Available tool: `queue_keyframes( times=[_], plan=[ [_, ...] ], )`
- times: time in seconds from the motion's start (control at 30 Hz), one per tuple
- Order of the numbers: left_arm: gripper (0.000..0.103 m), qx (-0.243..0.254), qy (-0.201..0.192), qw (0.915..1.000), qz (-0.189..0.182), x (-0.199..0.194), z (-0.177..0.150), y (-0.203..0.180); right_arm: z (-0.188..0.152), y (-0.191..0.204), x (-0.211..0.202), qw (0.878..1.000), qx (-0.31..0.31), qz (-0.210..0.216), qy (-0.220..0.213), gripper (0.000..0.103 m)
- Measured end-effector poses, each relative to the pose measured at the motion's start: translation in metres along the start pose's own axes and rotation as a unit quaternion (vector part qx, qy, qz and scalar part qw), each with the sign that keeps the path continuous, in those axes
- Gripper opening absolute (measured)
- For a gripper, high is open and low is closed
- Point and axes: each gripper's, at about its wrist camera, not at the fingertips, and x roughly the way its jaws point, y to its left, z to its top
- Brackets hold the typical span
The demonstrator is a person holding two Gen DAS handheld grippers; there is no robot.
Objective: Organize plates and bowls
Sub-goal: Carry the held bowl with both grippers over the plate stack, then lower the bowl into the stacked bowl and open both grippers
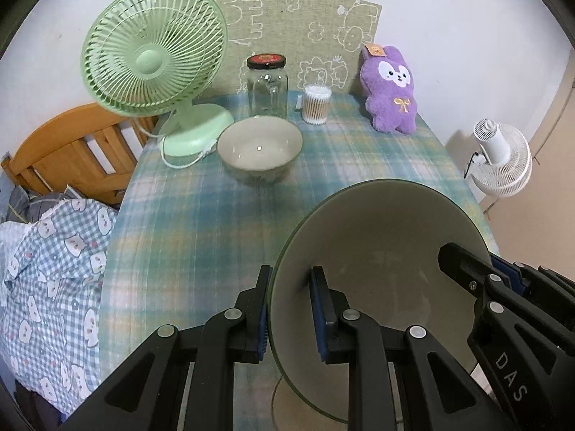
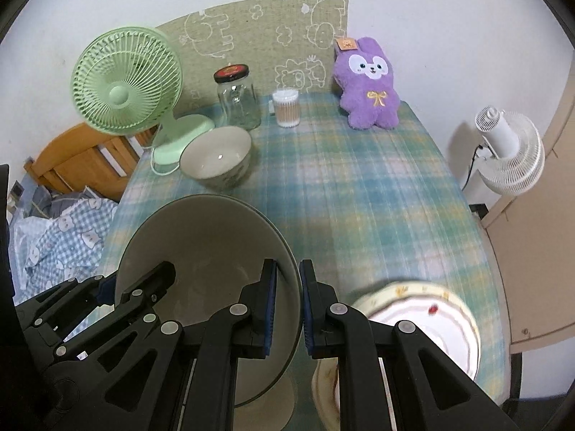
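A large cream bowl (image 1: 377, 237) with a dark green rim hangs tilted above the near part of the table, held from both sides. My left gripper (image 1: 291, 280) is shut on its left rim, one pad inside and one outside. My right gripper (image 2: 287, 269) is shut on the opposite rim of the same bowl (image 2: 201, 237). A smaller cream bowl (image 1: 259, 145) (image 2: 215, 158) stands upright further back, near the green fan. A stack of patterned plates (image 2: 431, 319) lies at the near right, partly hidden by my right gripper.
At the back of the checked tablecloth (image 1: 359, 165) stand a green desk fan (image 1: 154, 61), a glass jar (image 1: 267, 86), a cotton swab tub (image 1: 316, 104) and a purple plush rabbit (image 1: 390, 89). A bed (image 1: 54, 251) lies left, a white fan (image 1: 503, 165) right.
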Motion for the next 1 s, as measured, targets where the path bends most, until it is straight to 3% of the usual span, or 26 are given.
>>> queue_keyframes(
  times=[0.47,1.0],
  plan=[
    [0.018,0.014,0.044,0.9990,-0.001,0.004,-0.059,0.015,-0.061,0.017,0.006,0.999,0.011,-0.004,0.046,0.016],
    [0.018,0.020,0.074,0.9970,-0.005,0.029,-0.084,0.014,-0.087,0.012,0.031,0.996,0.026,-0.010,0.084,0.016]
  ],
)
